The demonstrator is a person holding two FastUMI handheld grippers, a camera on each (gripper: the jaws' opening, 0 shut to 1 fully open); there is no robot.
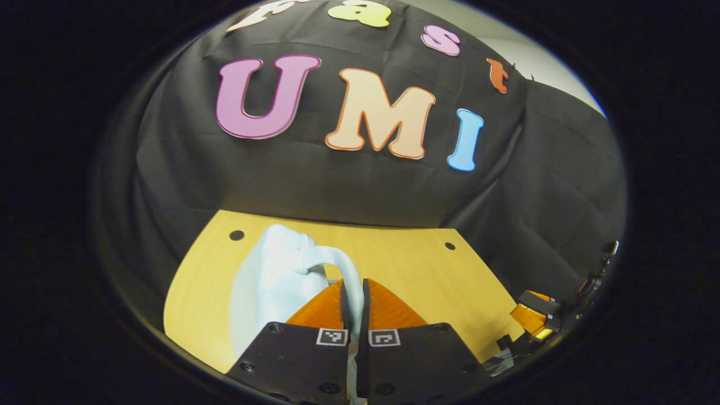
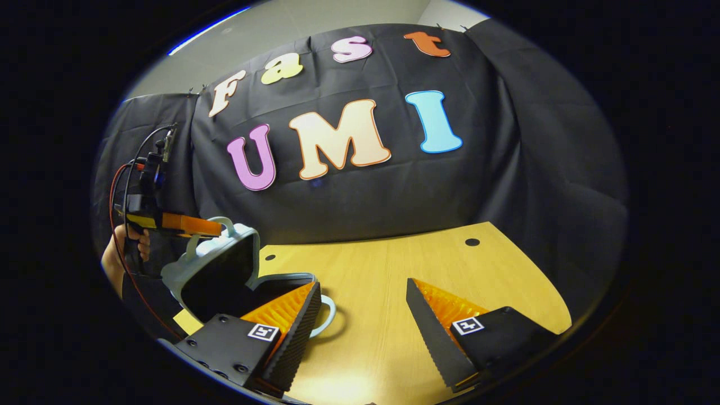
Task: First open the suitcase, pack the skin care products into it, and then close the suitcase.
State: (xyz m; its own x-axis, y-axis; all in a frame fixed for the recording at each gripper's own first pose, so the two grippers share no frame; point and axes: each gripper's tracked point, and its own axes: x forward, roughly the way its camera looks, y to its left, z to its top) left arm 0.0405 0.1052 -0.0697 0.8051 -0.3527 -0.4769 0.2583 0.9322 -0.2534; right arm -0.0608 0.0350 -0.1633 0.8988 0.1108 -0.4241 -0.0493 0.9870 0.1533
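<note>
The suitcase's (image 2: 225, 270) dark interior is too shadowed to make out, and the right gripper's (image 2: 365, 332) near finger hides part of its lower shell. One pale blue suitcase sits on the wooden table (image 2: 394, 270), lid raised and tilted, with two handles in sight. The left gripper (image 1: 354, 304) is closed on the lid's handle (image 1: 349, 270), both fingers pressing it. The right gripper hangs wide apart, holding nothing.
</note>
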